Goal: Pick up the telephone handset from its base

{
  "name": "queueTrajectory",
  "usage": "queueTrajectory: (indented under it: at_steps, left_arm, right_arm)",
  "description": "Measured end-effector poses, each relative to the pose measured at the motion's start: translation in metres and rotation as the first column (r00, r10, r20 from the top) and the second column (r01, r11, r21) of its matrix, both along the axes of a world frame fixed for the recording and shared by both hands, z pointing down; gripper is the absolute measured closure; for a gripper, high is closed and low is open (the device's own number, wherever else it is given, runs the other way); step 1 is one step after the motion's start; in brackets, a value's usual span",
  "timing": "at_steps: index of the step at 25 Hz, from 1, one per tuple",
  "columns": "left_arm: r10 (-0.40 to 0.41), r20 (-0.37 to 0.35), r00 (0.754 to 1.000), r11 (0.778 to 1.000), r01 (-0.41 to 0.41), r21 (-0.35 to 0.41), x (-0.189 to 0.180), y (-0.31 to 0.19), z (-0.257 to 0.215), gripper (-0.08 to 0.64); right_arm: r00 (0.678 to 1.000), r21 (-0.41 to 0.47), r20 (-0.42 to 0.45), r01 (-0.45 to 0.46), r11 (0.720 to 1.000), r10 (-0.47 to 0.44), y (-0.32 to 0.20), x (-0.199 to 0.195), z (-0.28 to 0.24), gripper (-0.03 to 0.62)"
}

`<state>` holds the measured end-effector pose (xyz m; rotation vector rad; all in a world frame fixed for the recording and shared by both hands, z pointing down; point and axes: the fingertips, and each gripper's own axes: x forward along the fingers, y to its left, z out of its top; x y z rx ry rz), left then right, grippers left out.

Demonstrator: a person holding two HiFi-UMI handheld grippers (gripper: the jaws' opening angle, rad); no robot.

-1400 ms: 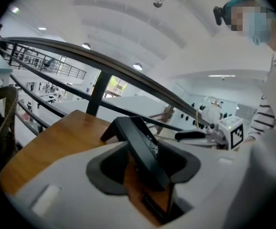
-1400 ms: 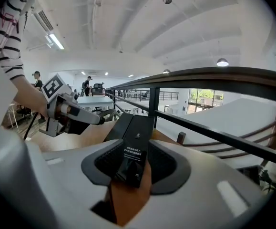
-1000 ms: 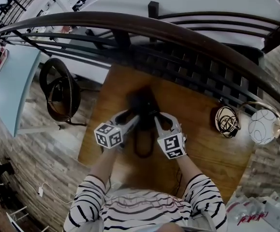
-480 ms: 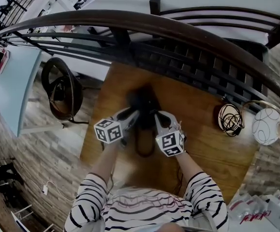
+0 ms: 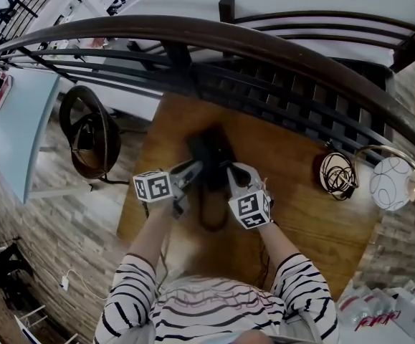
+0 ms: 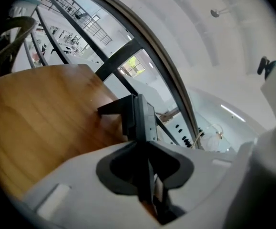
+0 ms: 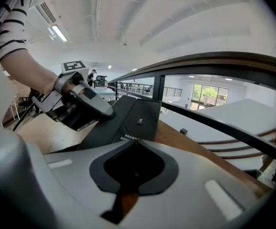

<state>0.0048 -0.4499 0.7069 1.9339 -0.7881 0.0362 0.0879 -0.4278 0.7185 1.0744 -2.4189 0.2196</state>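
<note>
Shifting slightly leftward since a moment ago, the left claw (image 5: 193,169) is pressing against the left edge of the black telephone (image 5: 211,149), jaws closed together. The right claw (image 5: 230,172), likewise closed and empty, is sitting just beside its right edge. The telephone is lying on the desk (image 5: 293,213) between them.

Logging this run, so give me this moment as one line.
left tongs: shut on telephone edge | right tongs: together, tips at telephone | telephone: on table
</note>
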Motion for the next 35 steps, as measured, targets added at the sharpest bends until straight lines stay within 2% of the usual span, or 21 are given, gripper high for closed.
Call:
queueTrajectory:
  at_steps: [9,17,26,35]
  left_arm:
    - [-0.005,-0.068,0.998,1.0,0.006,0.016,0.005,0.003,-0.017,0.491]
    - [0.008,-0.058,0.998,0.998,-0.005,0.065,0.003,0.01,-0.038,0.491]
    - [0.032,-0.057,0.998,0.987,-0.022,0.158,-0.01,0.037,-0.083,0.491]
    - [0.039,-0.07,0.997,0.977,-0.023,0.214,-0.033,0.093,-0.12,0.491]
  right_arm:
    - [0.999,-0.038,0.035,-0.023,0.999,0.024,0.001,0.001,0.001,0.591]
    - [0.992,-0.062,0.079,-0.096,0.993,0.101,0.003,0.01,-0.012,0.591]
    - [0.963,-0.047,0.164,-0.21,0.977,0.215,0.024,0.024,-0.06,0.591]
    - [0.95,0.005,0.174,-0.263,0.965,0.258,0.082,0.013,-0.118,0.592]
